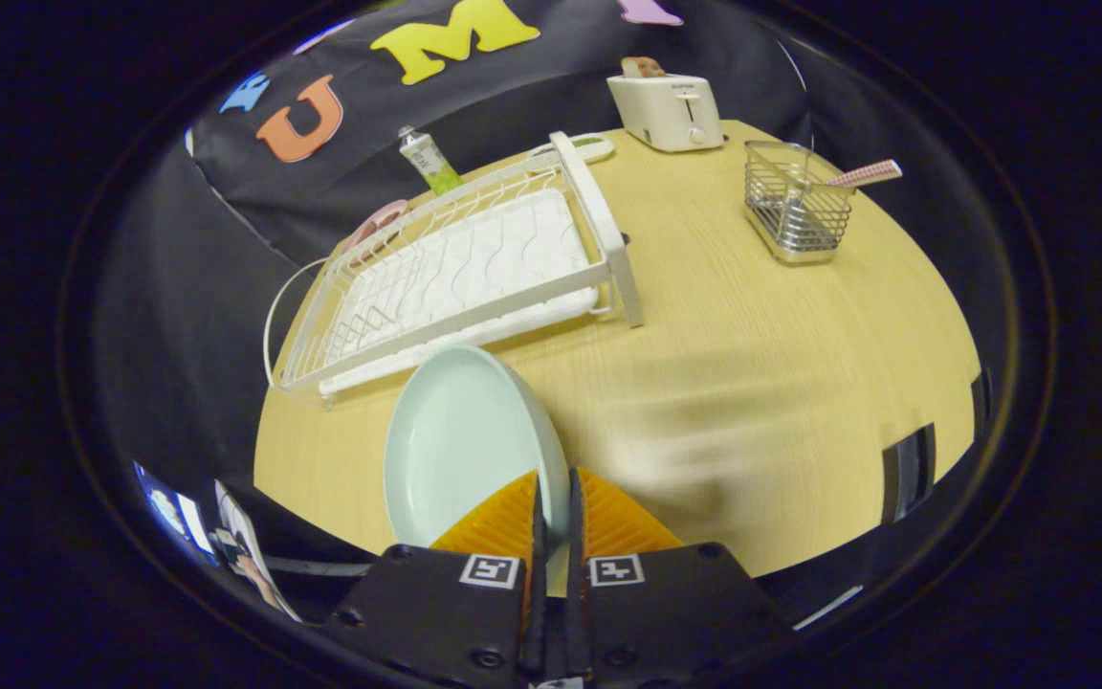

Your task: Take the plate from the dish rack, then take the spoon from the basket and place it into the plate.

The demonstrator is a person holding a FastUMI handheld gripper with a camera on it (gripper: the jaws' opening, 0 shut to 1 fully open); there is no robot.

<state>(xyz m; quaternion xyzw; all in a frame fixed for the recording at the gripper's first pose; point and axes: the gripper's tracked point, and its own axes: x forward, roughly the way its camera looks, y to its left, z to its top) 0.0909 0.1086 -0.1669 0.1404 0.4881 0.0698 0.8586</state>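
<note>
Gripper: your fingers are nearly closed, pinching the rim of the plate between them.
Plate: pale green, standing on edge, rising just ahead of your fingers and above the counter.
Dish rack: white, beyond the plate, ahead and to your left.
Basket: wire, far ahead to your right.
Spoon: its checked handle sticks out of the basket.

Plate lower centre, rim between gripper fingers. Dish rack behind it, centre-left. Toaster top; basket with spoon upper right.
</note>
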